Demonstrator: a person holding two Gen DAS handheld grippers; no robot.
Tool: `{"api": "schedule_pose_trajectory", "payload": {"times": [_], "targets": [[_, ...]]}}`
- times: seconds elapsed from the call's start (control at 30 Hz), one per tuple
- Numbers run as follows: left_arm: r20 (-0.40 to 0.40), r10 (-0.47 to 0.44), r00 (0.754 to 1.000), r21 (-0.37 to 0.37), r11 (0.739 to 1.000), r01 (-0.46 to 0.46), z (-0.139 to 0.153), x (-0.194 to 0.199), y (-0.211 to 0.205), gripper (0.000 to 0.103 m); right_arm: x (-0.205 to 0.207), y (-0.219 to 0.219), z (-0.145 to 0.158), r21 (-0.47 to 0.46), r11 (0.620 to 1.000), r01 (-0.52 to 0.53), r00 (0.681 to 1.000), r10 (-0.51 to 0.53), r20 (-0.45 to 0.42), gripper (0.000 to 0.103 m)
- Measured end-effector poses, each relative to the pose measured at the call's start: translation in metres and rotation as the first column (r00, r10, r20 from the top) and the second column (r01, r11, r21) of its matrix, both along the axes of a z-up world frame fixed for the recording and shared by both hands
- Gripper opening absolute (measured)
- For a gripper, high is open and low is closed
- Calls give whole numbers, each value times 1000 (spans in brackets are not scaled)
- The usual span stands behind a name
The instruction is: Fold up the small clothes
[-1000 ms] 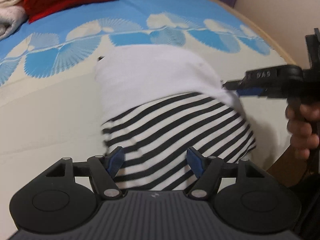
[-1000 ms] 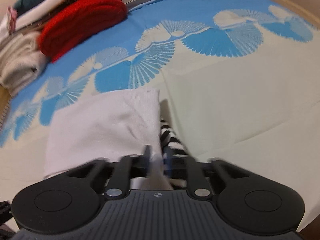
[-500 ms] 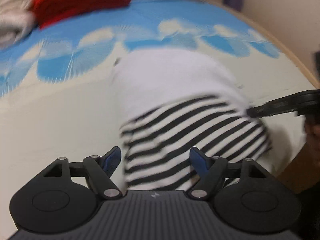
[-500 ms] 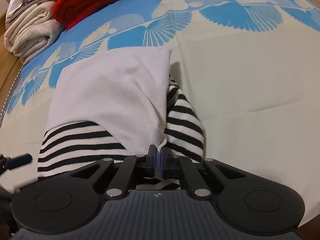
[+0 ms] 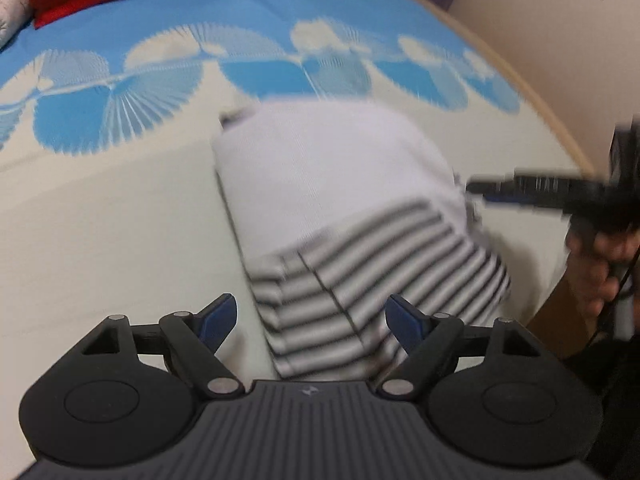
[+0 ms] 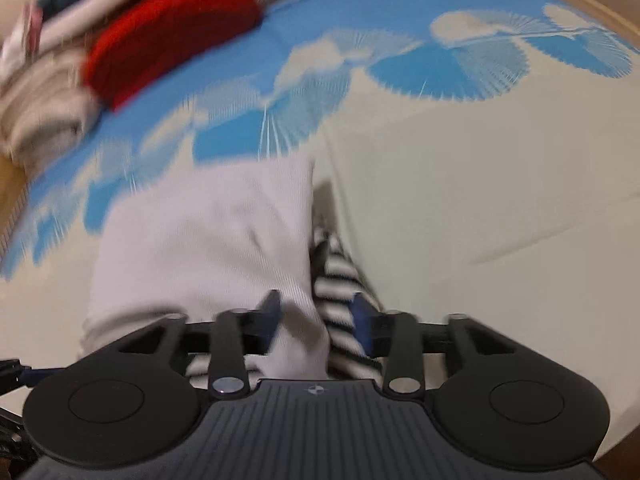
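Note:
A small garment (image 5: pixel 340 184), white at the far part and black-and-white striped at the near part, lies folded on the bed. It also shows in the right wrist view (image 6: pixel 208 240). My left gripper (image 5: pixel 312 318) is open and empty over the striped near edge. My right gripper (image 6: pixel 318 316) is open, its fingers either side of the garment's right near edge, white fabric and stripes between them. From the left wrist view the right gripper (image 5: pixel 472 188) sits at the garment's right side, held by a hand.
The bed cover (image 5: pixel 100 208) is cream with a blue fan pattern further back. A red knit (image 6: pixel 168 36) and a pile of pale folded clothes (image 6: pixel 36 112) lie at the far left. A wall (image 5: pixel 520 16) borders the bed on the right.
My right gripper was shut on the garment's edge and has now opened. The left gripper stayed open and shifted left relative to the garment. Both views are motion-blurred.

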State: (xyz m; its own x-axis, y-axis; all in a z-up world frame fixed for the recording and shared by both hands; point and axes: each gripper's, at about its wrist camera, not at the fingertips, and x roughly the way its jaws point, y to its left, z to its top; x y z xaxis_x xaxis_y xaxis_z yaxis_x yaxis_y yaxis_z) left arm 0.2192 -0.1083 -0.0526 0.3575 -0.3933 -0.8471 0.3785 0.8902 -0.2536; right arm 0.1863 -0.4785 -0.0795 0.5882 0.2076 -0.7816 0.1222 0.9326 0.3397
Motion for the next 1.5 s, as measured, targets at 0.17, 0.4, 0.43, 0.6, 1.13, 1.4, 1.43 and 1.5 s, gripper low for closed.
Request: {"api": "schedule_pose_trajectory", "payload": {"times": [0.17,0.4,0.43,0.6,1.13,1.4,1.43,1.5], "targets": [[-118,76,990,-136,986,-92,-7,55,24,89,16,5,-11,57,998,-16,998,19,-55,50],[-324,155,933,-243,940,-240,-71,101,18,89,32,20,-31,39,999,-23,988,29,-151,52],[-334,147,931,-260,935,-241,-78,103,15,89,31,21,-33,38,999,-23,988,29,-152,52],[-263,168,950,-262,935,-238,-92,106,-5,89,32,23,-35,51,998,-28,988,35,-148,28],[127,270,954,-195,950,-243,-1,126,89,44,83,90,-1,145,989,8,999,-15,50,3],[140,405,904,-67,914,-399,-6,137,179,62,132,177,10,140,984,-108,987,90,130,3],[153,395,906,-65,919,-390,-1,133,183,63,135,184,5,121,986,-113,989,100,106,3],[153,359,921,-61,933,-354,5,126,185,64,141,191,-1,110,987,-116,991,109,73,3]]}}
